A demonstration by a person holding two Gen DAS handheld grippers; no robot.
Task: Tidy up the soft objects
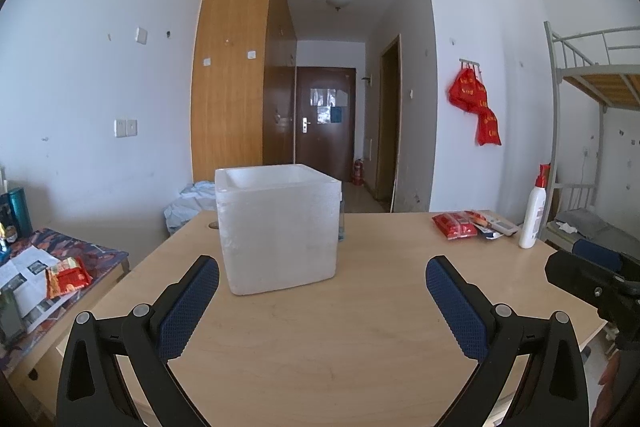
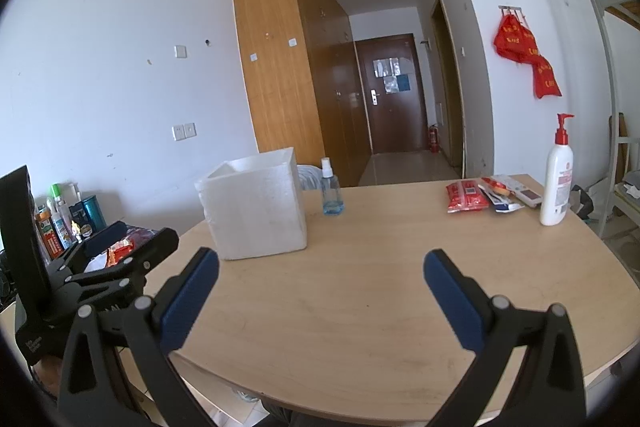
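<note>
A white foam box (image 1: pixel 278 227) stands open-topped on the wooden table (image 1: pixel 340 327); it also shows in the right wrist view (image 2: pixel 254 205). A red soft packet (image 1: pixel 454 225) lies at the far right with other small packets (image 1: pixel 492 225); the right wrist view shows the red packet (image 2: pixel 466 197) too. My left gripper (image 1: pixel 322 277) is open and empty, just in front of the box. My right gripper (image 2: pixel 320 269) is open and empty above the table's middle. The left gripper's body (image 2: pixel 116 267) shows at the left of the right wrist view.
A white pump bottle (image 2: pixel 556 179) stands at the table's far right. A small blue spray bottle (image 2: pixel 331 193) stands behind the box. A side table (image 1: pixel 60 275) on the left holds papers, a red-orange packet (image 1: pixel 68 277) and bottles. A bunk bed (image 1: pixel 592 87) is on the right.
</note>
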